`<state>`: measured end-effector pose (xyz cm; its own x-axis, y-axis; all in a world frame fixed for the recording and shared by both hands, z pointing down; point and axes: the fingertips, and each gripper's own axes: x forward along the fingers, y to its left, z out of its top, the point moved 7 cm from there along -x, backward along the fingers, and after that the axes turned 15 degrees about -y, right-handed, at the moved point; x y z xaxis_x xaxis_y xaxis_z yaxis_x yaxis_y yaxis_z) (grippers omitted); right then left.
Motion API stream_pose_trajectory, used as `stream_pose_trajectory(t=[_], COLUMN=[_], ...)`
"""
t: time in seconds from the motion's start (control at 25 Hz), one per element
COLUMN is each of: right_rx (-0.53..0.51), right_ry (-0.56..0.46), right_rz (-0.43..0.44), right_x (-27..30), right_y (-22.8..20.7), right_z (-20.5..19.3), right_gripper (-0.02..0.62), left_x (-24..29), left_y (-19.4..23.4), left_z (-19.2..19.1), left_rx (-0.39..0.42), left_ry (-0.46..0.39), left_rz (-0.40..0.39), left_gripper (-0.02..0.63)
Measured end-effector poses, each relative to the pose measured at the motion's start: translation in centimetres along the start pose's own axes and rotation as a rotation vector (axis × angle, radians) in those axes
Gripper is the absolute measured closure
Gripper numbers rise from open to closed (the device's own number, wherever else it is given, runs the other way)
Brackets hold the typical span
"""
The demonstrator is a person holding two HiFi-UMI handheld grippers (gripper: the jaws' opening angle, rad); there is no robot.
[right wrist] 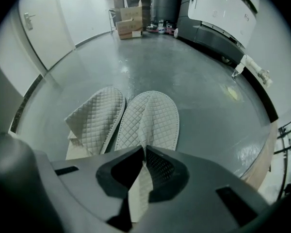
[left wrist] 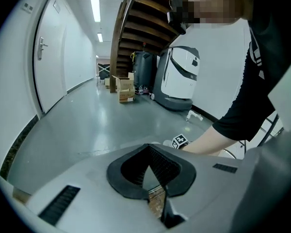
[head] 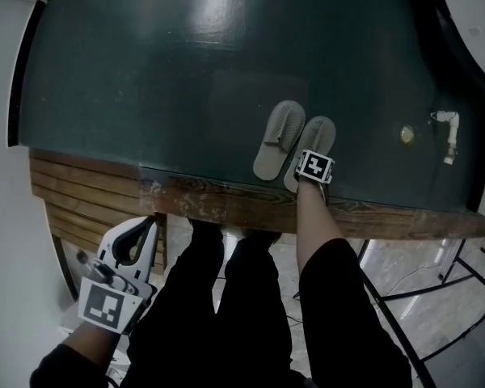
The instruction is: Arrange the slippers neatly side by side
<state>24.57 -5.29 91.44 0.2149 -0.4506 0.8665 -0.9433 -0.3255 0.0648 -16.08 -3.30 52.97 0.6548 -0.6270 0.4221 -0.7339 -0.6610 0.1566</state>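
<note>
Nearest, low left, the left gripper [head: 151, 223] hangs over brown wooden steps [head: 89, 200], its fingers closed together on nothing. Beyond them on the glossy dark green floor [head: 186, 79] lie two pale quilted fabric slippers, toes far: the left slipper [head: 279, 138] just beside the right slipper [head: 317, 132]. The right gripper [right wrist: 144, 152] points steeply down, fingers pinched shut on the right slipper's near heel edge.

Heel of right slipper [head: 321, 132]: hidden under the marker cube of the right tongs [right wrist: 144, 152]; in the right gripper view the rear is covered by the tongs' body. Heel of left slipper [right wrist: 94, 118]: cut off by that same body. Both, left gripper view: at most a pale sliver shows past the left tongs [left wrist: 146, 152]. On the floor [head: 186, 79]: yellowish spot [head: 406, 134] and white fitting [head: 449, 132], too small to identify.
</note>
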Motion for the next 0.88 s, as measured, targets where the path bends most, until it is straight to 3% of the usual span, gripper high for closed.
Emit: stream_pose_trajectory(t=[0.16,0.28,0.44,0.72,0.88], right_rx=[0.067,0.099,0.141,0.144,0.182], right_ry=[-0.024,-0.037,-0.028,0.021,-0.014], right_rz=[0.056,0.079,0.08,0.127,0.18], right_x=[0.3,-0.3,-3.1,-13.7,-22.3], right_y=[0.2,0.3,-0.2,-0.1,0.2], right_z=[0.4,0.8,0.5,-1.5,-1.2], right_gripper=[0.575,0.504,0.485,0.485,0.485], left_x=[2.2,3.0,3.1,1.4,0.2], left_y=[-0.4,-0.7,-1.4,-3.5,-4.7], left_z=[0.5,0.9,2.4,7.1,10.9], left_rx=[0.016,0.013,0.004,0.02,0.045], left_ry=[-0.027,-0.041,-0.061,-0.12,-0.171], left_rz=[-0.045,-0.061,-0.071,-0.111,-0.145], left_gripper=[0.606,0.606,0.605,0.606,0.605])
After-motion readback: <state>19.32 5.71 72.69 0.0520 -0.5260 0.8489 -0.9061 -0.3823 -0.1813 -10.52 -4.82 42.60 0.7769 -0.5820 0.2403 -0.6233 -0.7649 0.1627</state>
